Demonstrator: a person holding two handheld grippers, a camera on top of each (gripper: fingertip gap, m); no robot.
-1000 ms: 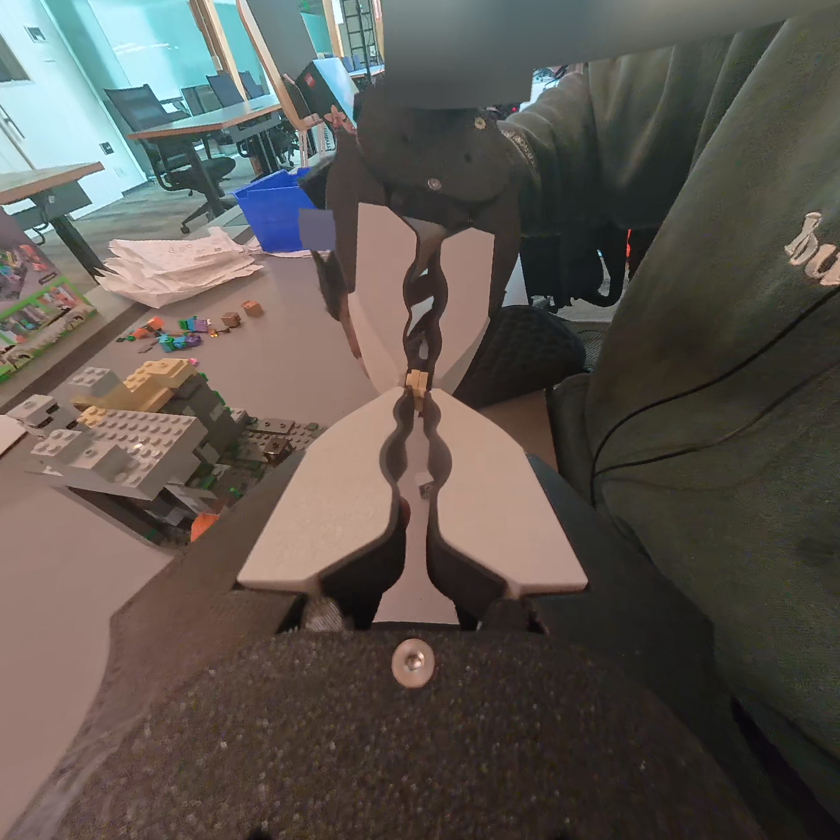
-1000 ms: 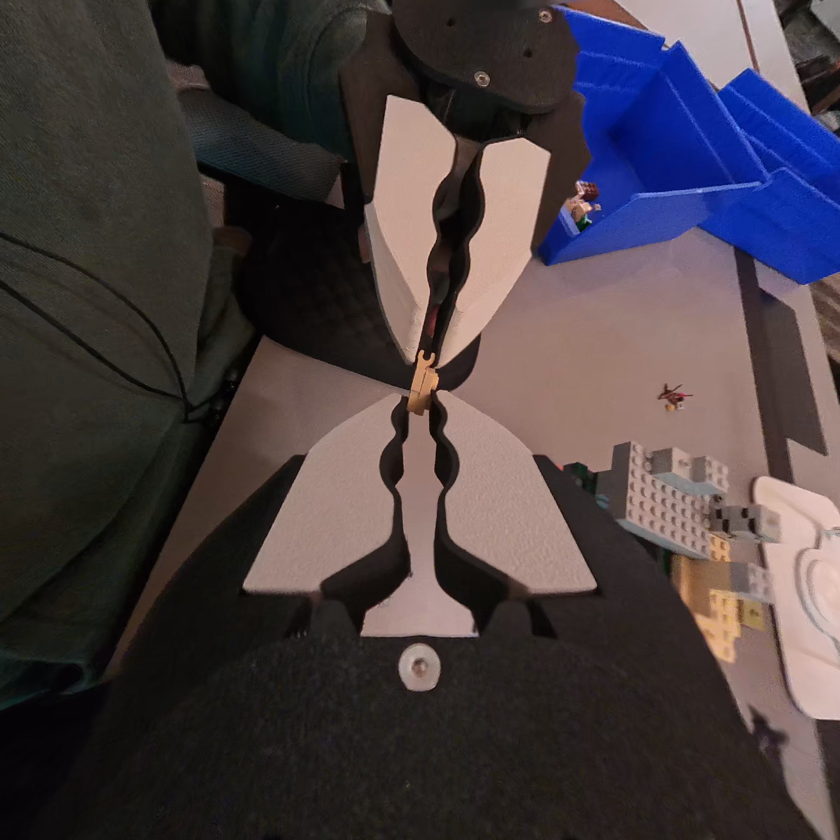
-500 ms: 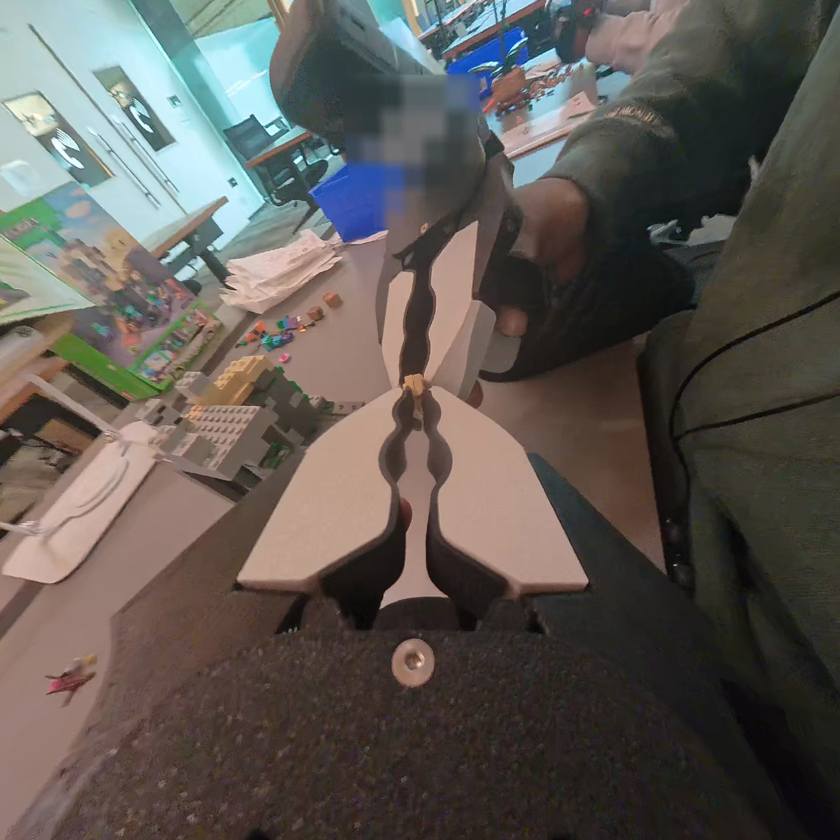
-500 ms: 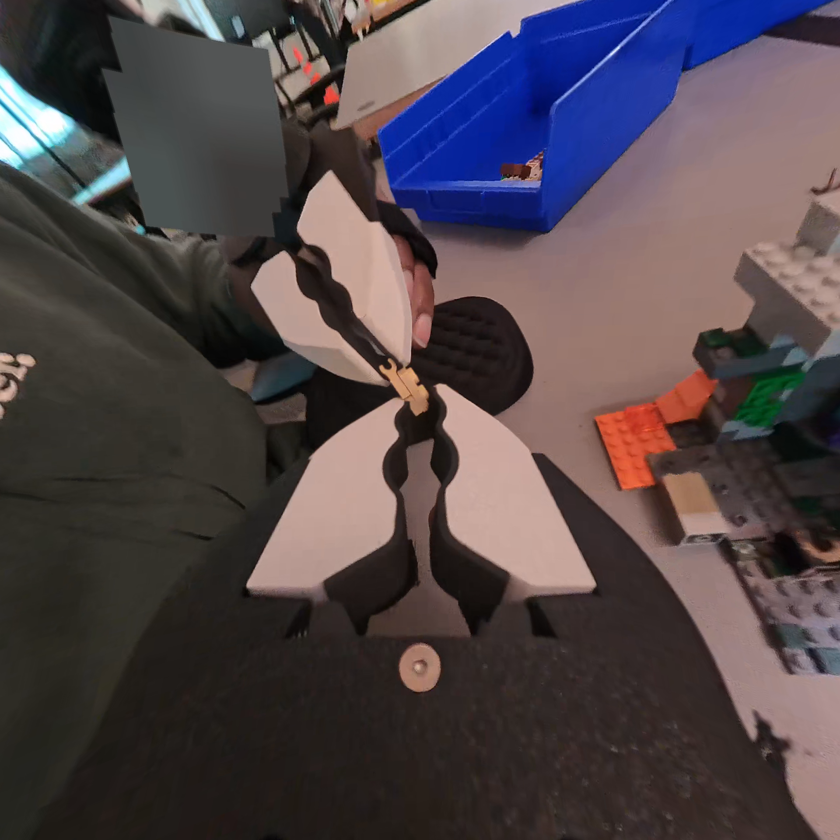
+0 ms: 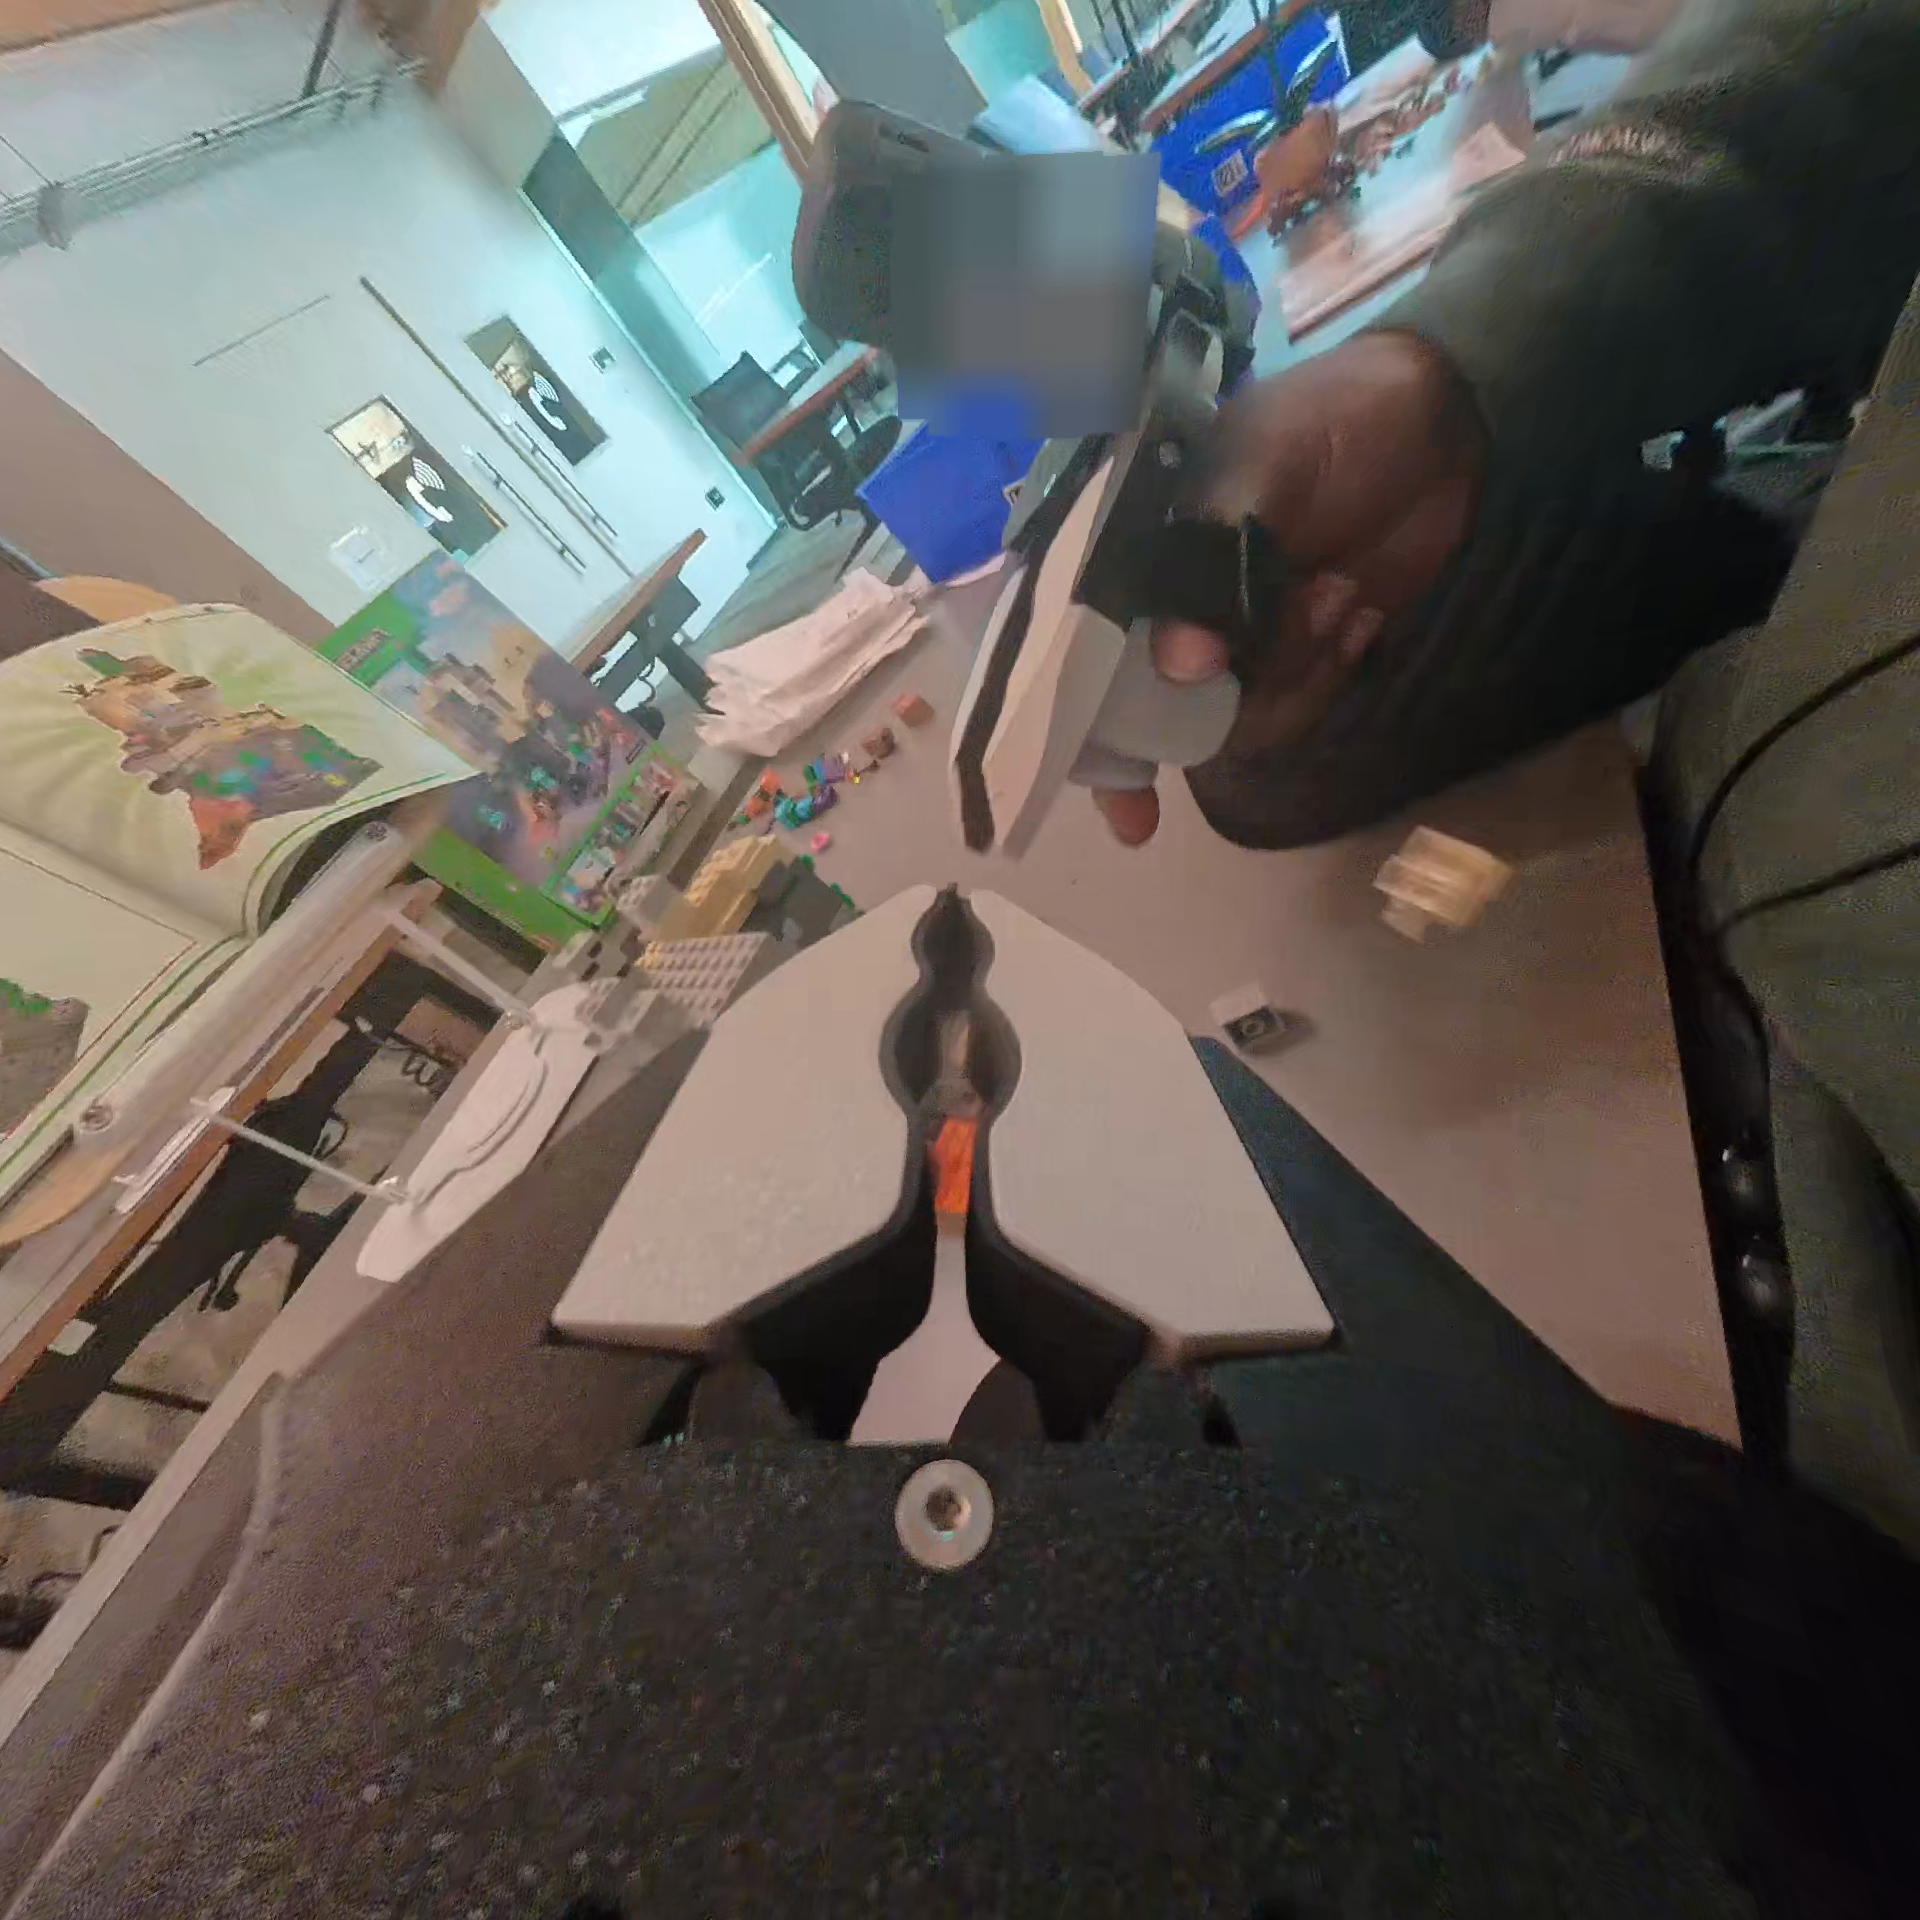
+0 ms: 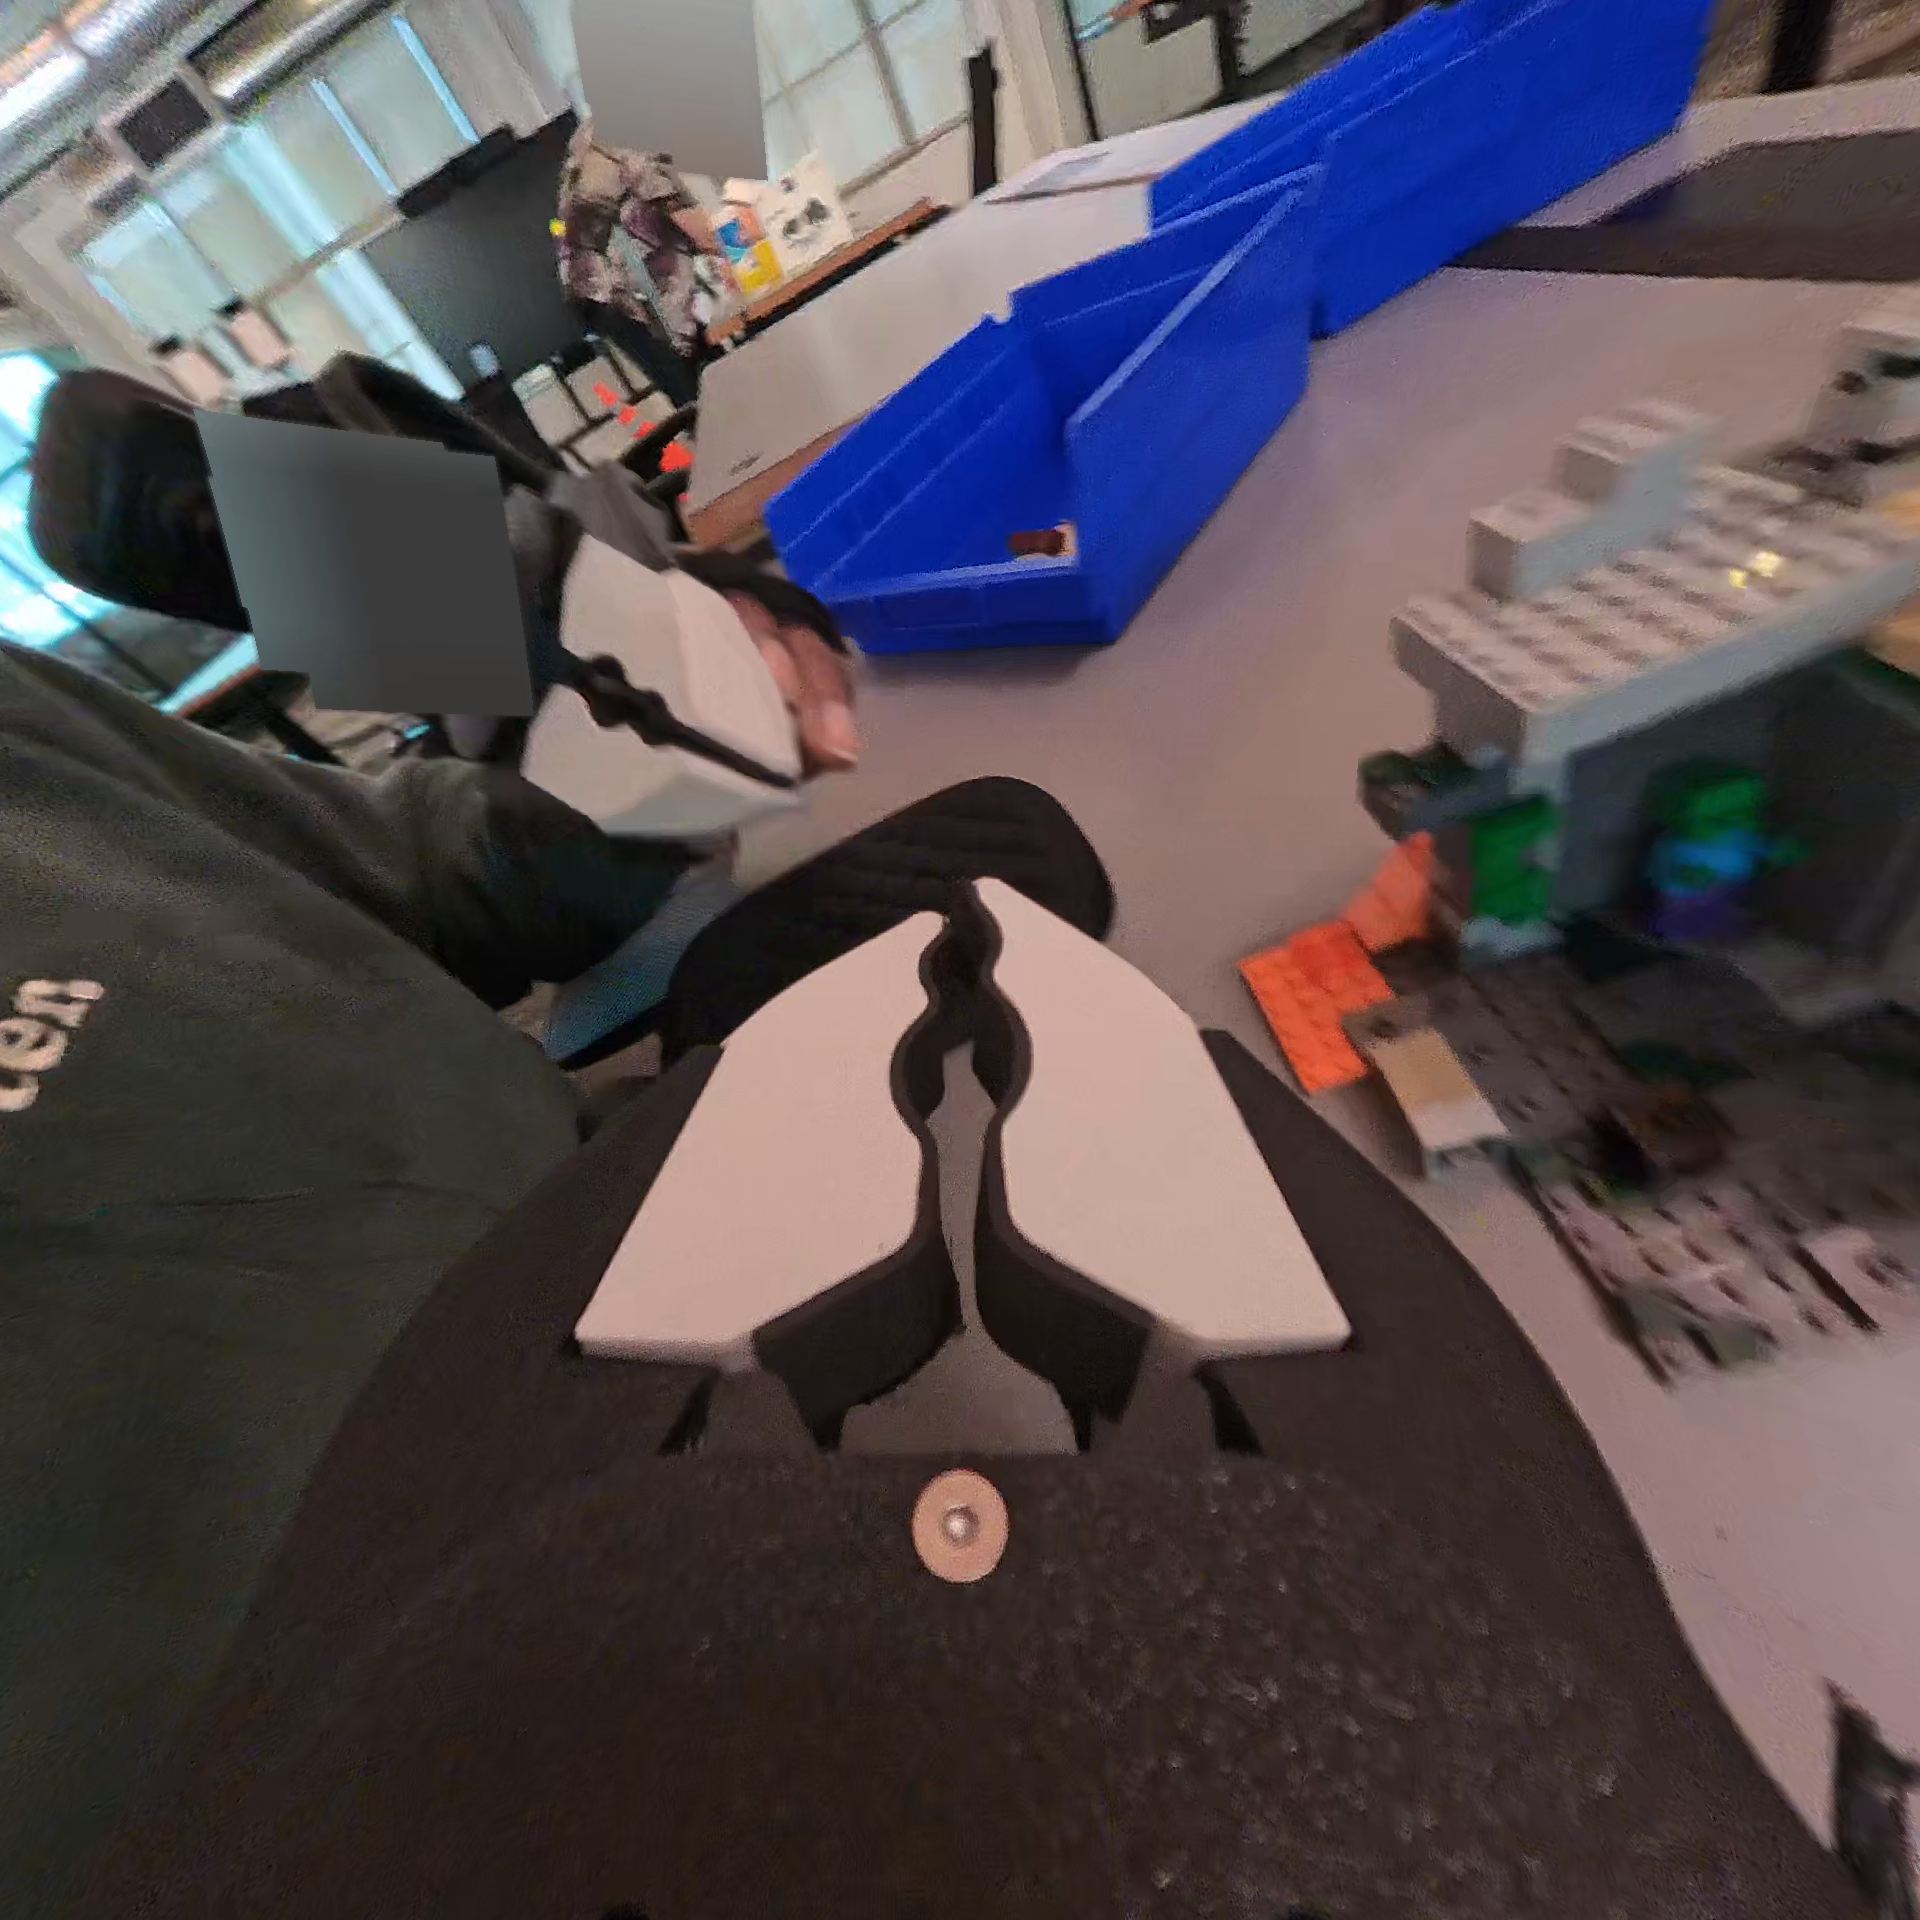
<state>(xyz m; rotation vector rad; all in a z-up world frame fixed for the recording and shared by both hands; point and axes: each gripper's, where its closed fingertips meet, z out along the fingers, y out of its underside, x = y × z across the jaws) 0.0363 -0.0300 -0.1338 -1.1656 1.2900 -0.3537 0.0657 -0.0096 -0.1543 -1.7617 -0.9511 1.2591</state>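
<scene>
Left gripper (image 5: 949,891) is clenched on nothing, tips touching, mid-frame. Right gripper (image 6: 971,894) is pinched closed too, empty. A small tan brick piece (image 5: 1439,885), blurred, sits right of centre over the grey table (image 5: 1507,1091); blue plastic bins (image 6: 1039,499) upper middle.

Grey table (image 5: 1455,1091) strewn with toy bricks

A grey brick build (image 6: 1662,644) stands at the right, with an orange plate (image 6: 1314,987) at its near foot. Blue bins (image 6: 1039,520) sit beyond it. Far off lie white papers (image 5: 821,655), with loose bricks (image 5: 821,790) scattered just before them. A toy box (image 5: 540,748) and an open booklet (image 5: 177,748) stand at the left. A blurred tan piece (image 5: 1439,883) and a small dark piece (image 5: 1254,1025) are near the table's right edge.
</scene>
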